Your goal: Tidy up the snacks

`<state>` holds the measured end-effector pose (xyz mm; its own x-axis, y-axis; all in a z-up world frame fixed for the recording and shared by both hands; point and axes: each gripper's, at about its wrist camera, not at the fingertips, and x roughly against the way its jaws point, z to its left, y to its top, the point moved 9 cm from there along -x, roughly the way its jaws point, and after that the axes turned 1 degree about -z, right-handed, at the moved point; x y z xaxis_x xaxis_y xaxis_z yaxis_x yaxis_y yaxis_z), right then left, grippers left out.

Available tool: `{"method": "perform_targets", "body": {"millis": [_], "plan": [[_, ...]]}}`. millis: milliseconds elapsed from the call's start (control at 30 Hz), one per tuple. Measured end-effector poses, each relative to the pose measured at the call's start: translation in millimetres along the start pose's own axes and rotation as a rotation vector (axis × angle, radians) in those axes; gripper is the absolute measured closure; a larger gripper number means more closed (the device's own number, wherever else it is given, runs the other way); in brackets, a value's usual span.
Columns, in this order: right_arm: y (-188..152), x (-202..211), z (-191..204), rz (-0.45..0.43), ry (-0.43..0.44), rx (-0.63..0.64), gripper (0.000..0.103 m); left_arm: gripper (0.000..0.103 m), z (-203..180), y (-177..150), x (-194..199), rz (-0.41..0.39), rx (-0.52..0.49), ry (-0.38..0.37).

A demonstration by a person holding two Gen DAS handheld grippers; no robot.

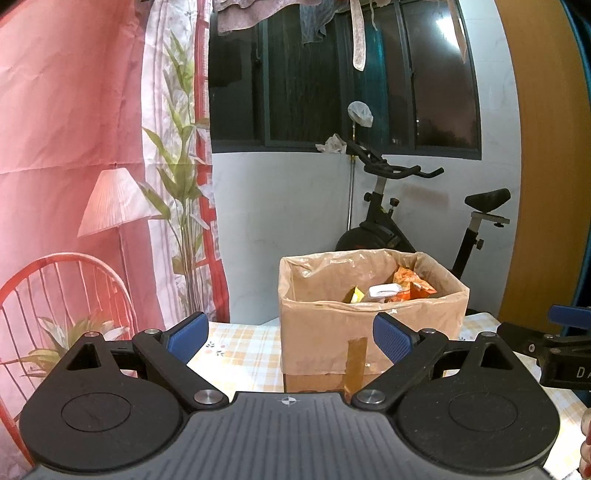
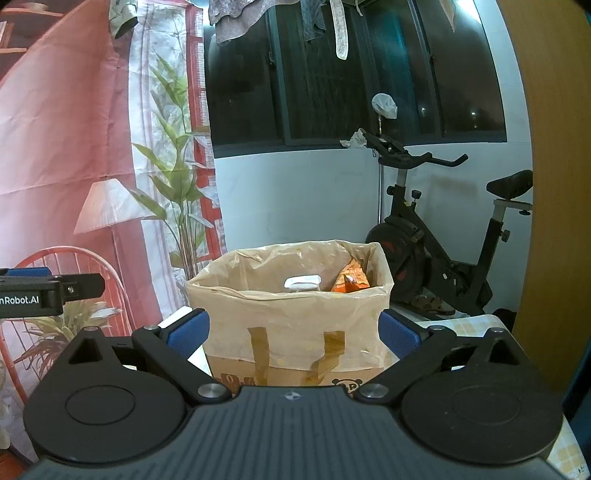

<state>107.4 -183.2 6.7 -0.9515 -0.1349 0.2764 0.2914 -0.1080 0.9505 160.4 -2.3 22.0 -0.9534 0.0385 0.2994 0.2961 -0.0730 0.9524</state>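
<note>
Left tool and right tool spread wide, empty; ahead, plastic-lined cardboard box holding orange snack packets.

I am in a home, in a lived-in spare corner of it. Beyond my tool an exercise bike stands against the white wall, under a dark window with laundry hanging above. To the left of my tool hangs a printed cloth backdrop showing a lamp, a chair and plants. Just ahead, a checked tablecloth covers the counter, carrying a plastic-lined cardboard box of snack packets.
</note>
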Motion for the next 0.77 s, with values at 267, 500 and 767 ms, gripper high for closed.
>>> {"method": "perform_targets", "body": {"millis": [267, 500, 767], "plan": [[-2.7, 0.4, 0.2, 0.005, 0.003, 0.0, 0.003, 0.006, 0.5, -1.7, 0.6, 0.003, 0.001, 0.001], [-3.0, -0.4, 0.2, 0.007, 0.001, -0.001, 0.003, 0.006, 2.3, -2.9, -0.2, 0.005, 0.009, -0.001], [-6.0, -1.7, 1.3, 0.009, 0.002, 0.003, 0.003, 0.006, 2.3, -3.8, -0.5, 0.006, 0.011, 0.0]]}}
